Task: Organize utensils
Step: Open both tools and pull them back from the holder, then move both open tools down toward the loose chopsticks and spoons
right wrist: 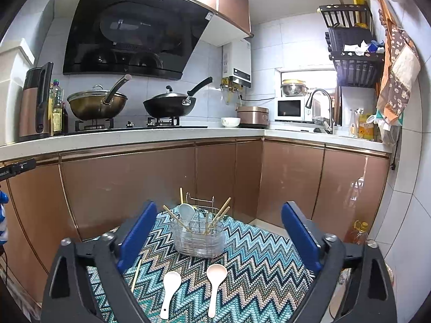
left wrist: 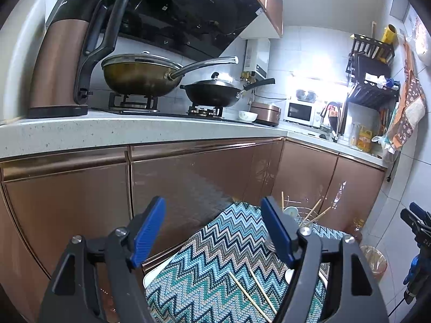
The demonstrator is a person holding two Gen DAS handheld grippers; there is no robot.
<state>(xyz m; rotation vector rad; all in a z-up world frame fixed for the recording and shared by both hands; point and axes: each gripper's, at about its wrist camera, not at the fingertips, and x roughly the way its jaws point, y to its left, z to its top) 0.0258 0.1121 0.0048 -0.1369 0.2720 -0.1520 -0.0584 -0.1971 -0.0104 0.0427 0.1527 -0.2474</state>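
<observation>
A clear utensil caddy [right wrist: 198, 238] with a wire rack stands on a zigzag-patterned cloth [right wrist: 256, 277]. It holds several wooden chopsticks and a white spoon [right wrist: 186, 211]. Two white spoons [right wrist: 169, 290] [right wrist: 214, 282] and a chopstick [right wrist: 136, 276] lie on the cloth in front of it. My right gripper [right wrist: 218, 235] is open and empty above the cloth, before the caddy. My left gripper [left wrist: 212, 231] is open and empty, higher and to the left; two chopsticks [left wrist: 253, 296] lie on the cloth [left wrist: 210, 269] below it. The caddy [left wrist: 304, 215] is partly hidden behind its right finger.
Copper cabinet doors [right wrist: 129, 188] stand behind the cloth under a white counter [right wrist: 134, 137] with kettle [left wrist: 62, 62], two woks [right wrist: 97, 105] [right wrist: 169, 105], rice cooker and microwave. An oil bottle [right wrist: 358, 232] stands on the floor at right. The right gripper's body [left wrist: 417, 242] shows at the left wrist view's edge.
</observation>
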